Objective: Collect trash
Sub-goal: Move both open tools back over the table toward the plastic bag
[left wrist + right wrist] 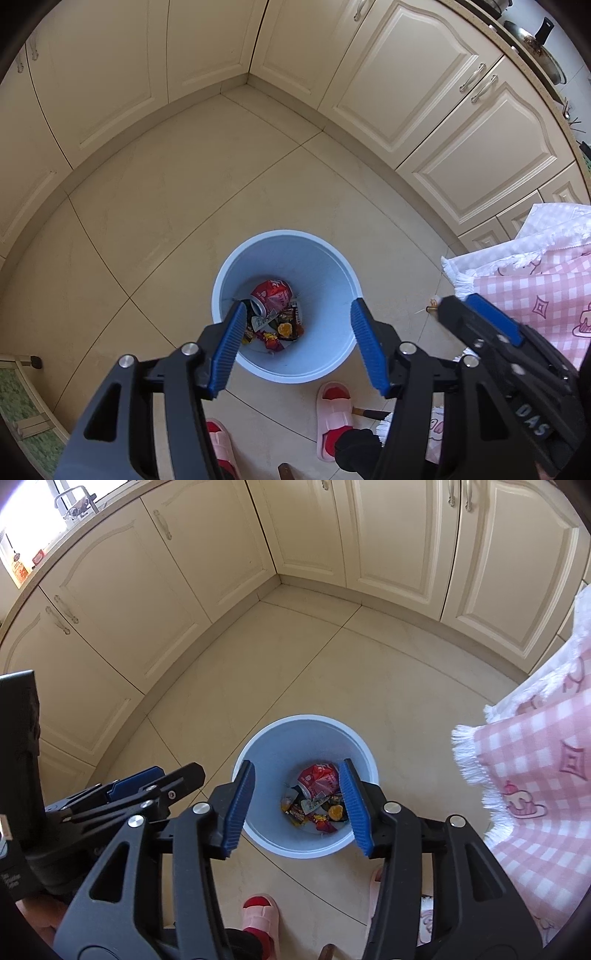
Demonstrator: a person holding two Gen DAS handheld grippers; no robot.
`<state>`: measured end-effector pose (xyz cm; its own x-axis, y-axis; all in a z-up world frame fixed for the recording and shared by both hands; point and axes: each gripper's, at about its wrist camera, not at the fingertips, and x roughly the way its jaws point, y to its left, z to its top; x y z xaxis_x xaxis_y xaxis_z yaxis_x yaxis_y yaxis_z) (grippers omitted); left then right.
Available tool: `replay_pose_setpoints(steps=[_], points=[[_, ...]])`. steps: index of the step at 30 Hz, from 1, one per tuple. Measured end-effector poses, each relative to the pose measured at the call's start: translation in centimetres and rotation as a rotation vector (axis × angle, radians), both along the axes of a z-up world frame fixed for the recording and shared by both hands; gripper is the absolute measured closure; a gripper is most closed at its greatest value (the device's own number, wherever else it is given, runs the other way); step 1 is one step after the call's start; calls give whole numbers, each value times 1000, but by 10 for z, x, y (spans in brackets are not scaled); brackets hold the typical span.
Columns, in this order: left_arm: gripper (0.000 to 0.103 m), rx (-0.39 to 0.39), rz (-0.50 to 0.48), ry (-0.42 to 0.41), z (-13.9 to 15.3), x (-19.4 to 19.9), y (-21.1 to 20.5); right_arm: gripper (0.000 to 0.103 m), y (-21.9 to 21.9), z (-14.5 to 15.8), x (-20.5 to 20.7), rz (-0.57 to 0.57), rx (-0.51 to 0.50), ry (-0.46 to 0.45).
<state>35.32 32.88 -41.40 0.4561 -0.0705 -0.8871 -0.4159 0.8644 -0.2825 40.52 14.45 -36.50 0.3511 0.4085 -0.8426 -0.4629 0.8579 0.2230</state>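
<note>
both grippers: hanging side by side above the blue bin (286, 306), pointing steeply down into it, likely so anything let go falls straight in.
left gripper (299, 332): jaws standing apart, nothing between the pads; the bin mouth is showing through the gap.
right gripper (297, 805): jaws also standing apart and carrying nothing, framing the bin from above.
trash: lying at the bottom of the bin, a crushed red can (272, 293) resting on top of small snack wrappers (280, 330).
bin placement: sitting on the tiled floor (166, 206) just ahead of the person's pink slippers (332, 417), near the pink checked cloth (535, 775), keeping the drop short.
judgement: this drop is looking finished.
</note>
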Motion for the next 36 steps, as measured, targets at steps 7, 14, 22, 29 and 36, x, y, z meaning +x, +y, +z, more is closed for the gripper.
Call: replay_pose_setpoints(steps=[7,14,22,29,36], points=[[45,15,4,-129,59,-29,-23,56,-44,75,-28,-8,19,-131],[45,82,-151,-293,159,-46,-101,51,-133,169,-74,-71,48,-309],[41,129,-406,-424,246,-54,-240,47,-270,242,-130,-240,56,-475],[33,133,-673,-437,276,-39,-377,42,-395,263,-151,-468,31,-543],[33,177,-814,-415,269,-15,-472,42,-492,246,-144,-630,28,-491]])
